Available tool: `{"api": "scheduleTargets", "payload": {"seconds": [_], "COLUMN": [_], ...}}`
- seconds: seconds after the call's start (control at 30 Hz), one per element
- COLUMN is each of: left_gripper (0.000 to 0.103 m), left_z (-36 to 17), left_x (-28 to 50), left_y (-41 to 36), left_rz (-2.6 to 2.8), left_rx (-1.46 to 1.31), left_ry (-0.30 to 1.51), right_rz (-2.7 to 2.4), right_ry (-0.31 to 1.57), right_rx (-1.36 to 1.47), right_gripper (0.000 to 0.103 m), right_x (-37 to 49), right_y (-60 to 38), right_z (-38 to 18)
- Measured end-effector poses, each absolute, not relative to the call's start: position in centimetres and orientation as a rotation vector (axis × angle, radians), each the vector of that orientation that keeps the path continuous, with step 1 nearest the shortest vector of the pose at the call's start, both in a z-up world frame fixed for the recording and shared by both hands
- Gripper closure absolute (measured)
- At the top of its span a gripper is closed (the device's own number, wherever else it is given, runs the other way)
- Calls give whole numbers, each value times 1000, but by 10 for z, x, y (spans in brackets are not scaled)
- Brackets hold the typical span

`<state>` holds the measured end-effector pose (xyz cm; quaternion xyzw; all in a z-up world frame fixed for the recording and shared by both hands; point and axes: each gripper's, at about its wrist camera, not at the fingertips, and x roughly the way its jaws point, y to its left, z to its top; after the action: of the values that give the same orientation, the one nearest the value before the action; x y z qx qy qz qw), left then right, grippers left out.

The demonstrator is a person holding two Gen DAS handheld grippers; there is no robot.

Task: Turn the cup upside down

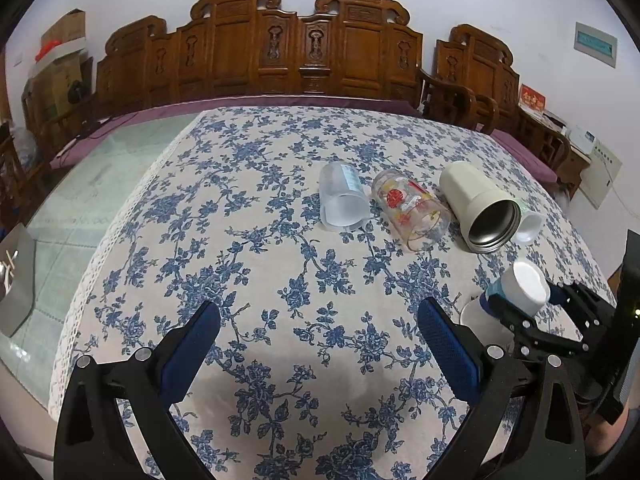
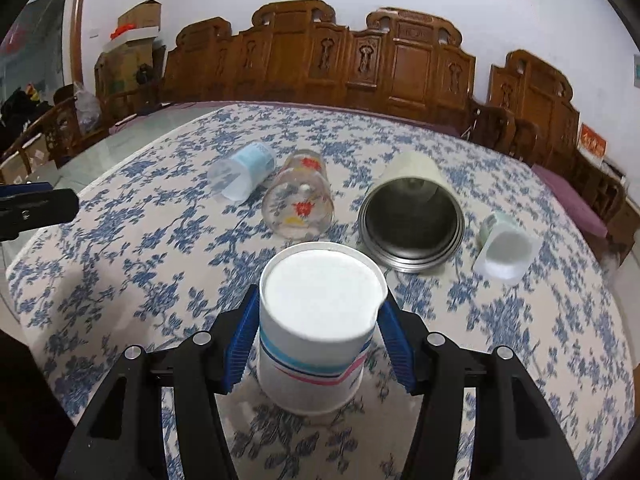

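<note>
- The right hand-held gripper (image 2: 318,344) grips the white paper cup (image 2: 316,328) between its blue pads (image 2: 240,344); the cup is upside down, base up and rim on the bench (image 2: 120,240).
- The left hand-held gripper (image 1: 320,352) hangs over the floral cloth, jaws wide apart and holding nothing.
- Farther back lie a frosted plastic cup (image 1: 342,200), a printed glass (image 1: 412,210), a cream steel tumbler (image 1: 478,206) and a small white cup (image 2: 504,246), all on their sides.

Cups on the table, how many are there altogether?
5. Four lie on their sides in a row: frosted plastic cup, flowered glass, cream steel tumbler, small white cup. The striped paper cup stands inverted within the right claw.
</note>
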<state>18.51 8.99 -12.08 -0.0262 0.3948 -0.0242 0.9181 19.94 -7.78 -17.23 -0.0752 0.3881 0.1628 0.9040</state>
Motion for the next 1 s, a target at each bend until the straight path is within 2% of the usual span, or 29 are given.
{"api": "scheduleTargets", "payload": {"seconds": [0.17, 0.43, 0.77, 0.93, 1.0], "left_gripper": [8, 8, 8, 8, 8], "left_z": [-120, -108, -100, -97, -94], "left_x": [183, 172, 154, 139, 131], "left_y": [88, 73, 48, 33, 27], "left_rz": [-51, -47, -40, -34, -31], "left_rx": [-54, -14, 18, 25, 27], "left_ry": [808, 777, 768, 776, 777], "right_rz": [351, 371, 354, 344, 341], "right_ry": [824, 807, 772, 769, 765], "right_rx": [-116, -45, 25, 52, 64], "right_gripper": [43, 36, 17, 10, 4], "right_x": [197, 186, 168, 154, 148], "right_y": [-81, -98, -128, -144, -150], "right_z": [-171, -152, -125, -118, -114]}}
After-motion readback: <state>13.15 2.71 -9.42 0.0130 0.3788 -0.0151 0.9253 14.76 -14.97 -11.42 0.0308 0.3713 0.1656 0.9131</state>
